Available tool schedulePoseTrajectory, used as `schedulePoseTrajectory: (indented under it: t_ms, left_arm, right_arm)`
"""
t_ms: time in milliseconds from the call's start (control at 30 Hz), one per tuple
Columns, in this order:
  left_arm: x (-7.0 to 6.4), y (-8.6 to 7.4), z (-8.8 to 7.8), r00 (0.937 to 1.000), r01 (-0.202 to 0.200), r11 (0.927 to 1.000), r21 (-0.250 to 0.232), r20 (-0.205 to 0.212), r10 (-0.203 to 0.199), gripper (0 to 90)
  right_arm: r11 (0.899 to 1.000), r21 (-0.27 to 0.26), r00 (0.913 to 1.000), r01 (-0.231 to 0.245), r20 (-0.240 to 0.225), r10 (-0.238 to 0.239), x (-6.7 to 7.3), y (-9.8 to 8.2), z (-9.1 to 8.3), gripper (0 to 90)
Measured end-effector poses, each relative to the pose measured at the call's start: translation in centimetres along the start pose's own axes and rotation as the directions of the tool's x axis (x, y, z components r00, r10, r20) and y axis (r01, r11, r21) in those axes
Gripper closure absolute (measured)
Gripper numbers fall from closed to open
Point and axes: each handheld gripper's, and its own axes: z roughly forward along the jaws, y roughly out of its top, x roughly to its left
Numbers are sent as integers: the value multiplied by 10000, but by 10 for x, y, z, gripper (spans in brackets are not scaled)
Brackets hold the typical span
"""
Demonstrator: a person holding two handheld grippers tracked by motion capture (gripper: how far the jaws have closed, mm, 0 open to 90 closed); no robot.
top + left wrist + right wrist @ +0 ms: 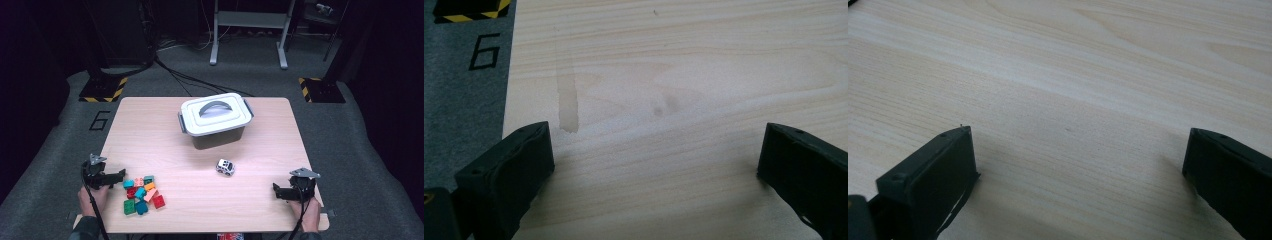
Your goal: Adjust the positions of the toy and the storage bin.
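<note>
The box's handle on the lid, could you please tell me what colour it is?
Grey, on a white lid; the handle shows best in the high view.

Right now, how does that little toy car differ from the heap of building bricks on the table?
The toy car is one piece, white and grey, standing alone near the table's middle; the bricks are many, red, green, teal and orange, heaped together. The car lies apart from both grippers, while the bricks sit right beside the left gripper. Both rest on the wooden table, outside the closed lidded box.
</note>
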Motion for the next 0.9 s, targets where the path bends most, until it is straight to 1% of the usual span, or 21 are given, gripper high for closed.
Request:
schedulePoseTrajectory:
  t_ms: [100,167,333,433,467,567,600,633,667,700,767,800,833,867,900]
  left_arm:
    - [0,0,0,10000,-3,10000,5,1,3,12]
    - [0,0,0,10000,-2,10000,3,-1,2,11]
    - [0,0,-1,10000,-11,10000,63,30,11,13]
    - [0,0,0,10000,10,10000,-10,13,-10,13]
    - [0,0,-1,10000,-16,10000,78,50,15,14]
    - [0,0,-1,10000,-22,10000,54,47,22,16]
    - [0,0,-1,10000,-32,10000,68,53,31,16]
    - [0,0,-1,10000,-32,10000,56,59,32,17]
    - [0,0,-1,10000,-38,10000,63,56,38,17]
    - [0,0,-1,10000,-35,10000,59,57,35,17]
    - [0,0,-1,10000,-41,10000,66,53,41,17]
    - [0,0,-1,10000,-42,10000,60,49,41,17]
    - [0,0,-1,10000,-46,10000,61,50,46,17]
    - [0,0,-1,10000,-51,10000,66,47,51,17]
    - [0,0,-1,10000,-45,10000,59,51,44,17]
  right_arm:
    - [10000,-3,10000,-15,11,15,0,0,0,0]
    - [10000,-15,10000,-20,-66,20,-1,0,0,0]
    - [9999,-6,9999,-112,-15,112,1,0,0,0]
    - [9998,155,9999,-144,11,143,2,2,0,0]
    - [9997,215,9999,-108,-72,110,2,3,1,0]
    - [9995,311,9999,-54,-104,57,2,5,1,0]
    - [9996,269,9999,-78,-63,80,2,5,2,0]
    - [9996,279,9999,87,-119,-84,3,5,1,0]
    - [9998,183,9999,88,-105,-86,4,6,0,0]
    - [9999,144,9997,79,-250,-75,4,6,-1,0]
    - [9999,-118,9988,73,-492,-79,6,8,-4,0]
    - [9999,-164,9986,2,-529,-11,9,9,-5,0]
    - [9996,-246,9984,168,-537,-181,12,10,-5,0]
    - [9986,-285,9966,456,-673,-474,19,15,-6,0]
    - [9986,-285,9966,456,-673,-474,19,15,-6,0]
